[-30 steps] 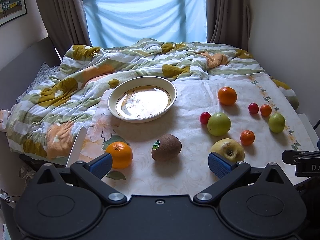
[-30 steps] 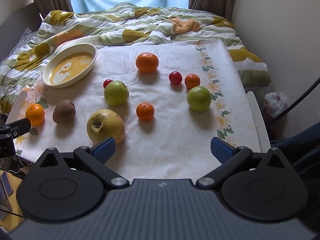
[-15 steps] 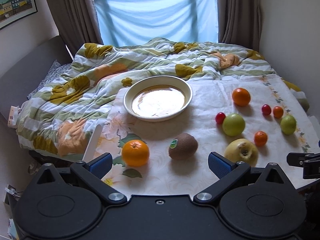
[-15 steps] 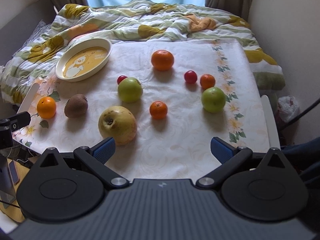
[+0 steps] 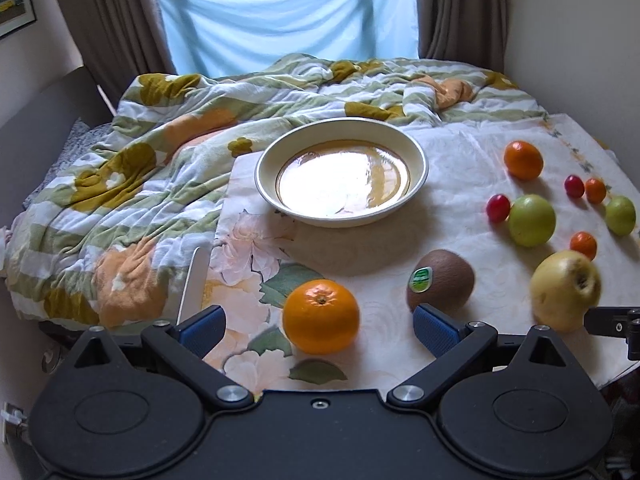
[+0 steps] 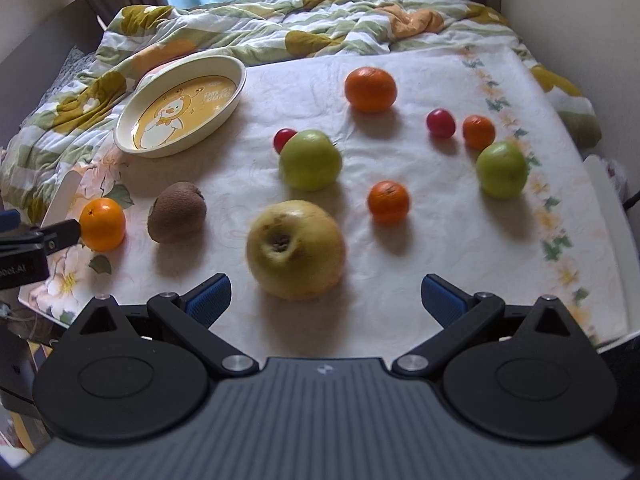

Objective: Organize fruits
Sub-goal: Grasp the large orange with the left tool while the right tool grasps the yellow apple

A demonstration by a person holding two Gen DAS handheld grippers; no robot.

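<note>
The left gripper (image 5: 318,326) has its two blue-padded fingers spread wide and holds nothing; a bright orange (image 5: 321,316) sits on the cloth right between the pads, touching neither as far as the left wrist view shows; just to its right lies a brown kiwi (image 5: 440,279) with a green sticker, close to the right-hand pad (image 5: 434,330); beyond both stands a cream bowl (image 5: 418,160) with a yellow inner face, bare of fruit, at the far left of the white floral tablecloth (image 5: 460,152). The right gripper (image 6: 324,294) is likewise spread open and grips nothing; a large yellow apple (image 6: 295,249), slightly blurred, rests on the cloth just ahead of the gap between its pads, nearer the left one; behind it is a green apple (image 6: 310,159) with a small red fruit (image 6: 285,139) touching or almost touching its far left side; to the right of the yellow apple lies a small tangerine (image 6: 388,202); farther right is a second green apple (image 6: 501,169), and behind that another small tangerine (image 6: 478,131) just beside a second red fruit (image 6: 440,123); a large tangerine (image 6: 370,89) sits alone near the far edge of the cloth. All the fruit lies loose on the cloth, none in the bowl; a rumpled flowered quilt (image 6: 280,20) covers the bed behind, under a window hung with pale blue fabric (image 5: 288,12).
</note>
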